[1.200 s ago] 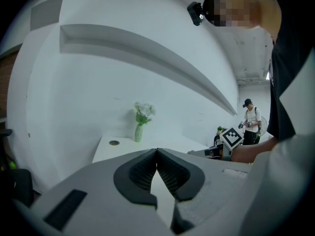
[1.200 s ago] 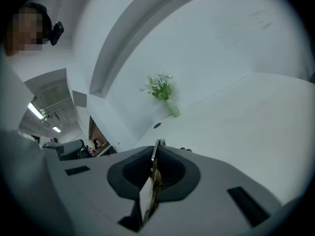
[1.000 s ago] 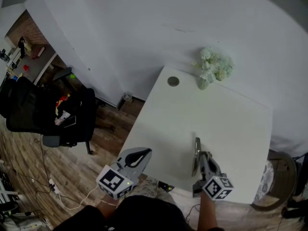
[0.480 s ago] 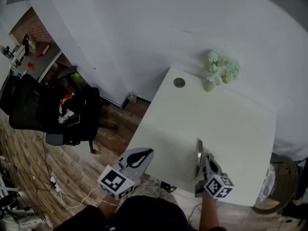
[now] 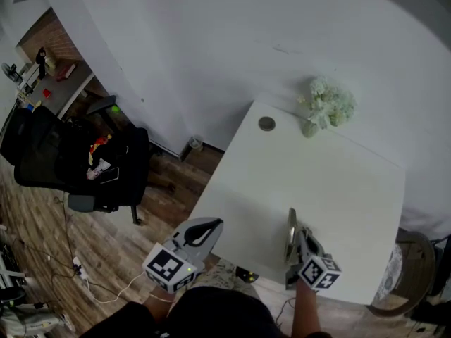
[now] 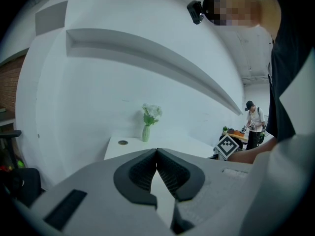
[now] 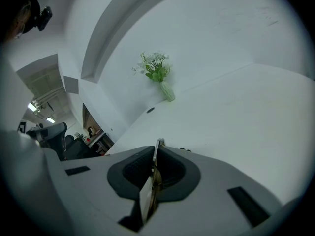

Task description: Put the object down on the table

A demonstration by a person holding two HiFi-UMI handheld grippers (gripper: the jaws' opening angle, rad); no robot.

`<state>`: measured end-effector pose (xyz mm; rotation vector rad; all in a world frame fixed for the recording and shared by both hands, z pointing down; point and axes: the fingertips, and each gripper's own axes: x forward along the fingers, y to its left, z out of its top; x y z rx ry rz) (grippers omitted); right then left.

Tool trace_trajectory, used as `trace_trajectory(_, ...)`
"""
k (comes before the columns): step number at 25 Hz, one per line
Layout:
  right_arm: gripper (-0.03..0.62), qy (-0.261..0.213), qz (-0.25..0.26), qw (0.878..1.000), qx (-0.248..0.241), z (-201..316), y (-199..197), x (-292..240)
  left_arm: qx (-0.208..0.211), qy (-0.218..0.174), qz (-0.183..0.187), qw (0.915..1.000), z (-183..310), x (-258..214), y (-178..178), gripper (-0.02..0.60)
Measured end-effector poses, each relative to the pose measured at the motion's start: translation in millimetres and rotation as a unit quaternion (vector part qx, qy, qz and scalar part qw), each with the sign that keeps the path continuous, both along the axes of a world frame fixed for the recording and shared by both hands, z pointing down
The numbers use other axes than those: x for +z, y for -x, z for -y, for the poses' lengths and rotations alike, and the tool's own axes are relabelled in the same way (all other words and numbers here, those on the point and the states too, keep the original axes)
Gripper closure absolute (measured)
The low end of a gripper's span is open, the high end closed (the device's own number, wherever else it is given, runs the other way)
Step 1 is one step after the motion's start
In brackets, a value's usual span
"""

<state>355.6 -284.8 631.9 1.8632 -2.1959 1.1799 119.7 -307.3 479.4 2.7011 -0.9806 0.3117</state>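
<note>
My right gripper (image 5: pixel 296 239) is shut on a thin flat object (image 5: pixel 289 234) that stands on edge over the near part of the white table (image 5: pixel 338 182). In the right gripper view the thin flat object (image 7: pixel 156 156) shows edge-on, pinched between the dark pads (image 7: pixel 170 167), and the tabletop (image 7: pixel 236 112) stretches ahead. My left gripper (image 5: pixel 204 225) hangs beyond the table's left edge, over the floor. Its jaws are shut with nothing between them, as the left gripper (image 6: pixel 157 154) view shows.
A small vase of pale flowers (image 5: pixel 325 105) stands at the table's far edge by the white wall, with a round cable hole (image 5: pixel 266 124) to its left. A black office chair (image 5: pixel 77 164) stands on the wooden floor to the left. A round stool (image 5: pixel 407 259) sits right of the table.
The right gripper with the thin object has dipped slightly towards the tabletop. The left gripper has kept still.
</note>
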Motion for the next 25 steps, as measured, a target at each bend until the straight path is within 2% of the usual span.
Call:
trace_trajectory(17,0.568,0.024,-0.013,1.0,-0.007,-3.0,-0.8,8.1,-0.004,0.001,-0.002,1.0,-0.7,-4.4,2.6,0.583)
trace_trajectory(25,0.492,0.037,-0.049,0.998,-0.014,-7.0,-7.9,14.9,-0.005,-0.013,0.001,0.9999,0.2,-7.8,0.8,0.583)
